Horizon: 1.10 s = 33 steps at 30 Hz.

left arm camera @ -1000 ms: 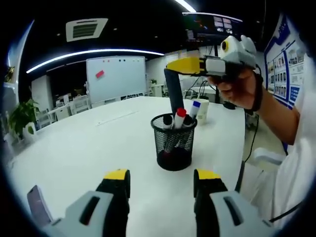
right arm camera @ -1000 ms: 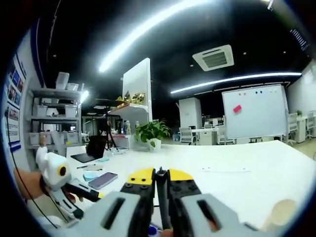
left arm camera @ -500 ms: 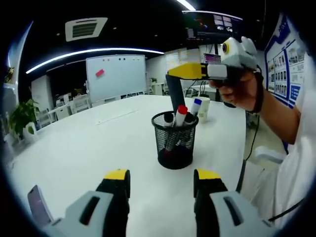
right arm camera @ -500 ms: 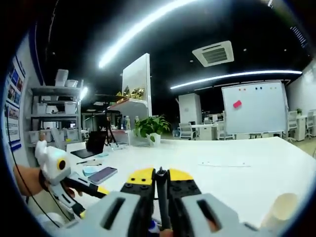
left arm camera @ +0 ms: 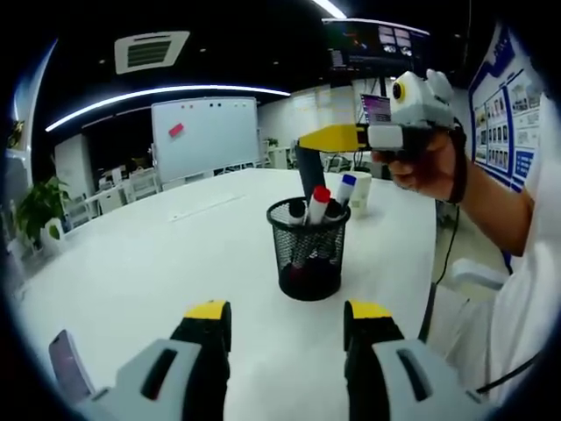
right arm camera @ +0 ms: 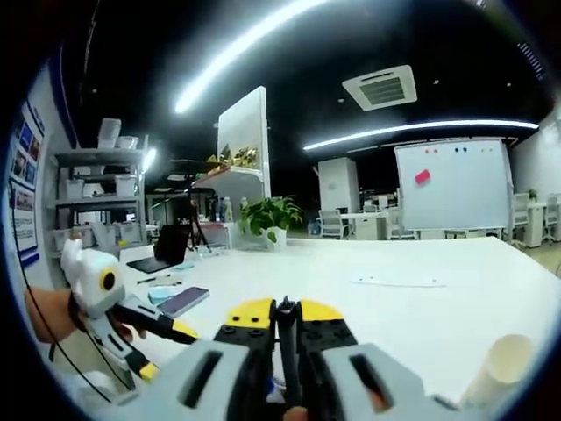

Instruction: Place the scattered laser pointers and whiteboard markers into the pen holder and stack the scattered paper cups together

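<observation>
A black mesh pen holder [left arm camera: 308, 254] stands on the white table [left arm camera: 158, 263] ahead of my left gripper [left arm camera: 287, 317], which is open and holds nothing. Inside it stand a red-capped marker [left arm camera: 321, 196], a blue-capped marker [left arm camera: 347, 186] and a black one [left arm camera: 296, 210]. My right gripper [left arm camera: 304, 140], held by a hand, hangs over the holder, shut on a black marker [left arm camera: 308, 171] whose lower end dips into the holder's mouth. In the right gripper view the shut right gripper [right arm camera: 285, 314] pinches that thin dark marker [right arm camera: 286, 338]. A paper cup [left arm camera: 359, 195] stands behind the holder.
A phone [left arm camera: 66, 361] lies at the near left table edge. In the right gripper view the left gripper [right arm camera: 162, 351] shows at the left, with a phone [right arm camera: 182, 301], a laptop [right arm camera: 162, 260] and a plant [right arm camera: 272, 230] beyond, and a paper cup [right arm camera: 501, 368] at the lower right.
My right gripper has come down a little with the black marker, sinking it further into the holder. The left gripper has stayed put.
</observation>
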Each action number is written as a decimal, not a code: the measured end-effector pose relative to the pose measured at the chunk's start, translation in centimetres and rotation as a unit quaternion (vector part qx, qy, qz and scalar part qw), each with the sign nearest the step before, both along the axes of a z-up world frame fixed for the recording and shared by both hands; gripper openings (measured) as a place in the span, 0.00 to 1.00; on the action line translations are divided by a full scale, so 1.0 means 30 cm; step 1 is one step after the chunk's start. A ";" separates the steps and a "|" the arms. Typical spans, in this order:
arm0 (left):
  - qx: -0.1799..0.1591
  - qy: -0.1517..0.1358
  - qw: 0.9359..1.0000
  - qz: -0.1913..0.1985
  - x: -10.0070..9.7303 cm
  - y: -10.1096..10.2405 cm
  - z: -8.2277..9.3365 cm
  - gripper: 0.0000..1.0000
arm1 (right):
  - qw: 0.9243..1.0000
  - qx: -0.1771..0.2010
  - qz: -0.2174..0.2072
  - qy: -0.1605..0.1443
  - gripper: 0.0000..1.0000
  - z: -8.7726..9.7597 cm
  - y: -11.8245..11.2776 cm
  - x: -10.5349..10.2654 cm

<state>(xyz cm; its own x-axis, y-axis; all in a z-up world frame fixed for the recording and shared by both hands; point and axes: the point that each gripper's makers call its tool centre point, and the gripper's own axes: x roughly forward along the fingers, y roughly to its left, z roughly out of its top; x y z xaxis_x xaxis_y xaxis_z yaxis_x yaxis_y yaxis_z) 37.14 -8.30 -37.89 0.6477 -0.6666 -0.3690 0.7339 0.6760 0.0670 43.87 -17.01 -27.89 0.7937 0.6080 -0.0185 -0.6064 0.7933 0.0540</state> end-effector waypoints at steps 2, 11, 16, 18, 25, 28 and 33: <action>0.001 -0.001 1.000 0.000 0.000 0.000 0.000 0.52 | 1.000 -0.006 0.002 0.002 0.10 -0.008 0.003 -0.001; 0.003 0.001 1.000 -0.001 0.002 0.000 -0.005 0.52 | 1.000 -0.010 0.003 0.010 0.10 -0.024 0.003 0.002; 0.003 0.001 1.000 -0.001 0.004 0.002 -0.006 0.52 | 1.000 -0.016 0.005 0.017 0.10 -0.042 0.009 0.003; 0.003 0.001 1.000 -0.001 0.004 0.003 -0.007 0.52 | 1.000 -0.017 0.006 0.018 0.10 -0.046 0.010 0.002; 0.005 0.003 1.000 0.000 0.004 0.009 -0.014 0.52 | 1.000 -0.018 0.010 0.018 0.10 -0.048 0.012 -0.002; 0.005 0.002 1.000 0.000 0.004 0.009 -0.013 0.52 | 1.000 -0.019 0.010 0.016 0.10 -0.048 0.013 -0.003; 0.006 0.002 1.000 0.000 0.007 0.010 -0.013 0.52 | 1.000 -0.020 0.007 0.014 0.10 -0.047 0.005 -0.001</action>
<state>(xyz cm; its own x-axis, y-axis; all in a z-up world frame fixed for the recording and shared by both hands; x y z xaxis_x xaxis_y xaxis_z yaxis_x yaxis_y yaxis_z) 37.35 -7.99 -38.28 0.6460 -0.6627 -0.3790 0.7344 0.6749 0.0718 43.85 -16.85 -29.31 0.7835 0.6181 -0.0649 -0.6169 0.7861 0.0387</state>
